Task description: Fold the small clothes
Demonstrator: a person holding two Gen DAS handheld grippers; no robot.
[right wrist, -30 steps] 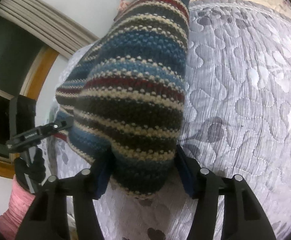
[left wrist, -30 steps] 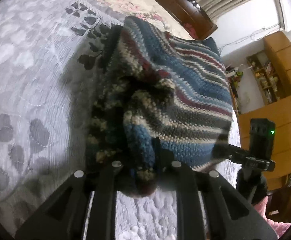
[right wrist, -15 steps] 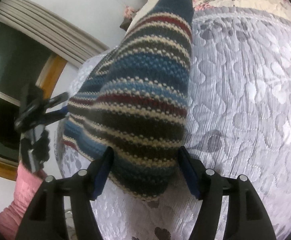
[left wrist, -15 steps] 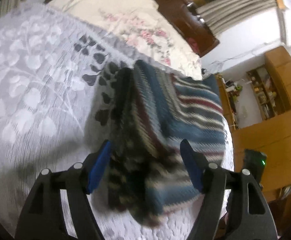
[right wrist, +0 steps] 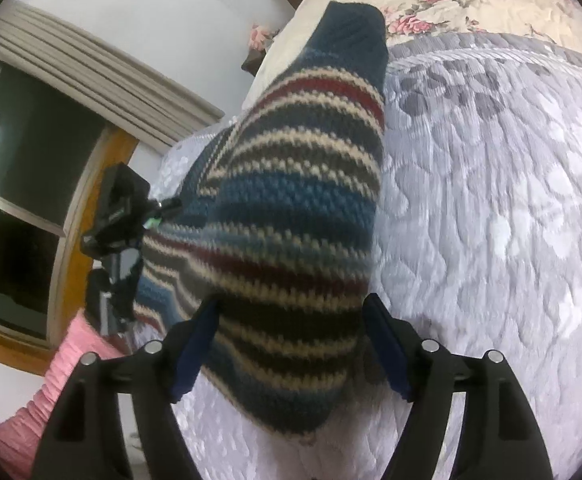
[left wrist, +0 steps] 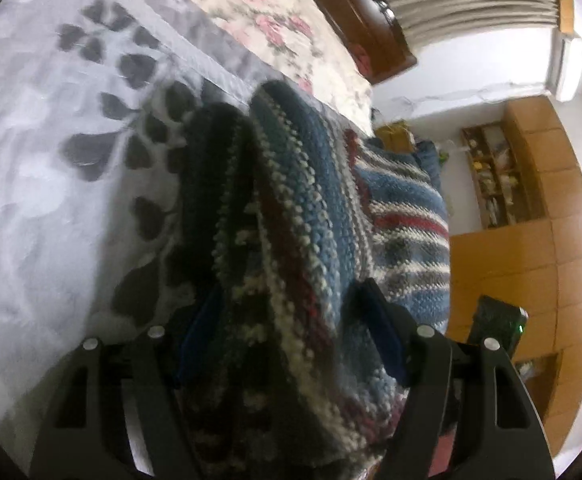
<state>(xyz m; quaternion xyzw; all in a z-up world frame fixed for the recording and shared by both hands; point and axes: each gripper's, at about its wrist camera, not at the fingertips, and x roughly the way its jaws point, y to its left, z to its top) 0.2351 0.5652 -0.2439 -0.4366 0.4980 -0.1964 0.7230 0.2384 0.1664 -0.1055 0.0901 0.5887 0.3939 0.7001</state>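
Now left gripper (left wrist: 287, 332) jaws wide, straddling striped knit (left wrist: 291, 208); right gripper (right wrist: 291, 344) jaws wide around knit.

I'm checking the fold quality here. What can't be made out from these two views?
- Left wrist view: motion blur smears the striped knit garment, so its layers are unclear.
- Right wrist view: the garment hides its own underside and the bedspread beneath.
- Both views: the garment's near edge is cut off behind the jaws.
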